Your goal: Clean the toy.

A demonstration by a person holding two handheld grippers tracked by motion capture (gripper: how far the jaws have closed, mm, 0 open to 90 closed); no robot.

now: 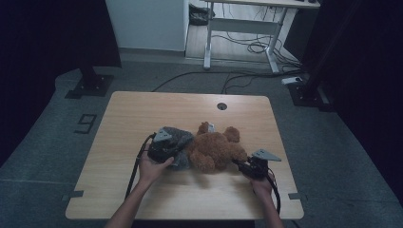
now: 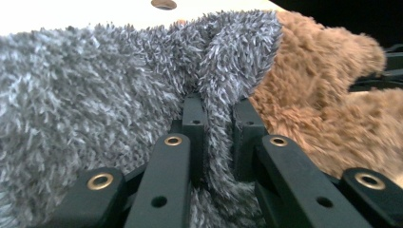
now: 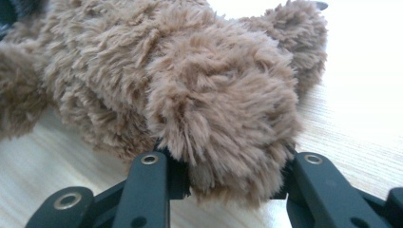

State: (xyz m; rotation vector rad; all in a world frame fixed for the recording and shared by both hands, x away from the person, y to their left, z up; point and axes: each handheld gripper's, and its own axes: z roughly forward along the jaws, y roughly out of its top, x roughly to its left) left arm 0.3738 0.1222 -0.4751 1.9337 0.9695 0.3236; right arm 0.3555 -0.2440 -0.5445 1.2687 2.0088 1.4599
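A brown plush bear (image 1: 216, 147) lies in the middle of the wooden table (image 1: 142, 114). A grey fuzzy cloth (image 1: 177, 137) lies against the bear's left side, partly over it. My left gripper (image 1: 178, 154) points right into the cloth. In the left gripper view its jaws are shut on a narrow fold of the grey cloth (image 2: 119, 95), with the left gripper (image 2: 218, 116) beside the bear (image 2: 323, 85). My right gripper (image 1: 239, 164) reaches in from the right. Its jaws (image 3: 228, 166) grip a thick furry limb of the bear (image 3: 223, 104) from both sides.
A round cable hole (image 1: 222, 106) sits near the table's far edge. Beyond the table are a white desk frame (image 1: 247, 28), loose floor cables (image 1: 237, 76) and black stand bases (image 1: 90, 85) on both sides. Bare wood lies left, right and in front of the bear.
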